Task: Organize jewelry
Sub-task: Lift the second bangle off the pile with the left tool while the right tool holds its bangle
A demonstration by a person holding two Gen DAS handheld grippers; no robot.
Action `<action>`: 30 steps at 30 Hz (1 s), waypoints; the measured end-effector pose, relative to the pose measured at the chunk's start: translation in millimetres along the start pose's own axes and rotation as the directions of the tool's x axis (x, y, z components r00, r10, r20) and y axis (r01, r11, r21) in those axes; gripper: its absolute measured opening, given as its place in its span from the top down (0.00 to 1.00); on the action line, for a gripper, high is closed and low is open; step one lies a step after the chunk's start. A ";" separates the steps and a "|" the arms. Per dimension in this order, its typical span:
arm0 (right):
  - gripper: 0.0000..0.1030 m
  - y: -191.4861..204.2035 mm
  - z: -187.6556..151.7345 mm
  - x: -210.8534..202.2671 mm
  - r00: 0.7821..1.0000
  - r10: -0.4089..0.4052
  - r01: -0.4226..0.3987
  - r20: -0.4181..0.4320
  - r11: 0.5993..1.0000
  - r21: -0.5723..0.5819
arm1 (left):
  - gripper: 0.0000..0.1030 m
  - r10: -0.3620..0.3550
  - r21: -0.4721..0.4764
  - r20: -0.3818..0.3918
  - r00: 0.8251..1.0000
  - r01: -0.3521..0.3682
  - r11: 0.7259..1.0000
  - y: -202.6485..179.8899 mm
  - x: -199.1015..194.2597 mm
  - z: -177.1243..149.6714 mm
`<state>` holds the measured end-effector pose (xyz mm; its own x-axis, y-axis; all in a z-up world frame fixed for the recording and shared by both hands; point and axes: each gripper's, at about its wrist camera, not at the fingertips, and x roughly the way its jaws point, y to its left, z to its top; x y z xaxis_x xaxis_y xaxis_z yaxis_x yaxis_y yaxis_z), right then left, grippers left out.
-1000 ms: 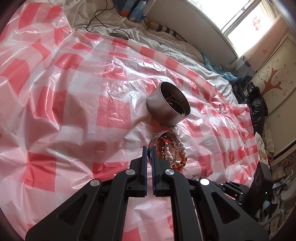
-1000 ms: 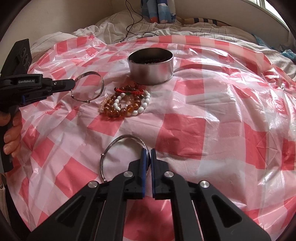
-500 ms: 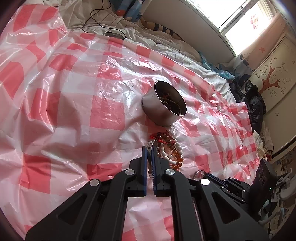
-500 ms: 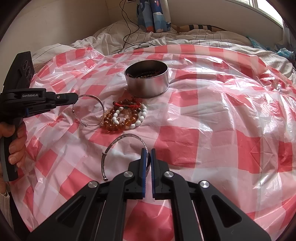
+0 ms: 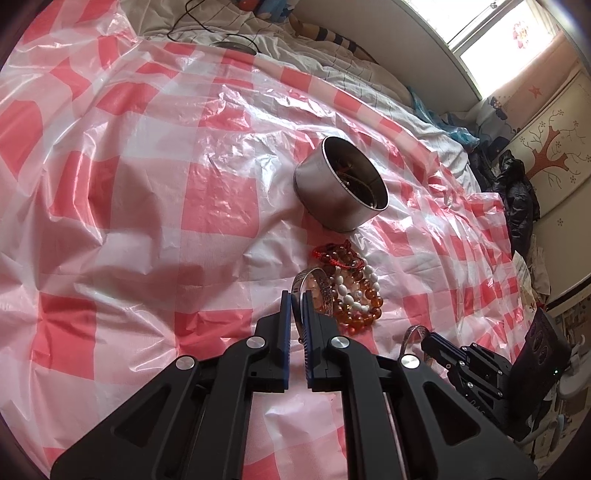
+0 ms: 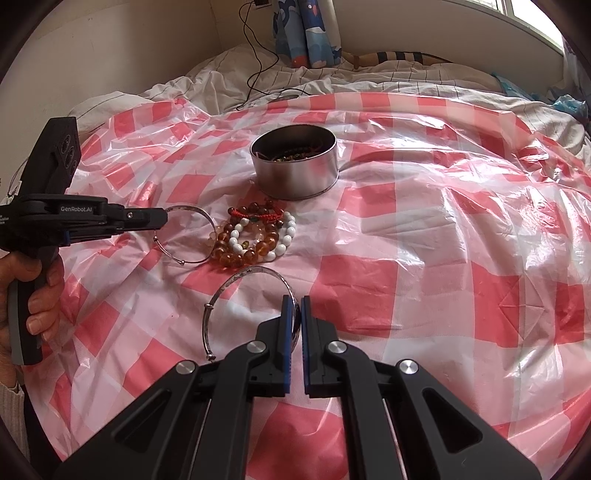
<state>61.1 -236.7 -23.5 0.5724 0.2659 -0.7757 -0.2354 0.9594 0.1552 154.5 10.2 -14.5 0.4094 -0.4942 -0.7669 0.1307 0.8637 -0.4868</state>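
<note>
A round steel tin [image 6: 294,167] with jewelry inside stands on the red-checked plastic sheet [image 6: 443,258]; it also shows in the left wrist view [image 5: 340,186]. A pile of amber, white and red bead bracelets [image 6: 255,236] lies in front of it [image 5: 351,291]. My left gripper [image 5: 296,295] is shut on a thin silver bangle [image 5: 319,286], which hangs beside the beads [image 6: 192,234]. My right gripper [image 6: 294,301] is shut on a second silver bangle [image 6: 236,288], held just above the sheet; it shows at the lower right of the left wrist view [image 5: 413,338].
The sheet covers a bed with rumpled white bedding [image 6: 332,77] at the far side. A black cable [image 6: 258,62] runs across the bedding. A window [image 5: 491,26] and clutter [image 5: 517,192] lie to the right of the bed.
Both grippers have pulled back from the tin and risen a little, each with its bangle still in it. The bead pile and tin have not moved.
</note>
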 end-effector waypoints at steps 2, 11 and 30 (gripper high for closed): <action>0.95 0.0 0.0 0.0 1.000 0.001 -0.001 -0.003 1.000 0.004 | 0.92 0.002 -0.001 -0.024 1.000 -0.002 1.000 1.3 6.6 -1.5; 0.95 -0.5 0.5 -1.0 1.000 0.007 -0.007 0.003 1.000 0.010 | 0.97 0.009 0.033 0.017 1.000 -0.010 0.999 -3.8 4.1 -1.4; 0.95 -16.0 26.1 -12.0 0.996 0.020 -0.024 0.085 0.999 0.046 | 0.97 -0.152 0.059 0.089 0.984 0.147 0.987 -31.4 -23.6 13.0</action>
<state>78.5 -252.9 -0.8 0.6322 0.2919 -0.7177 -0.2126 0.9561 0.2015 152.4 -4.0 24.4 0.4634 -0.6086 -0.6441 0.2428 0.7863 -0.5682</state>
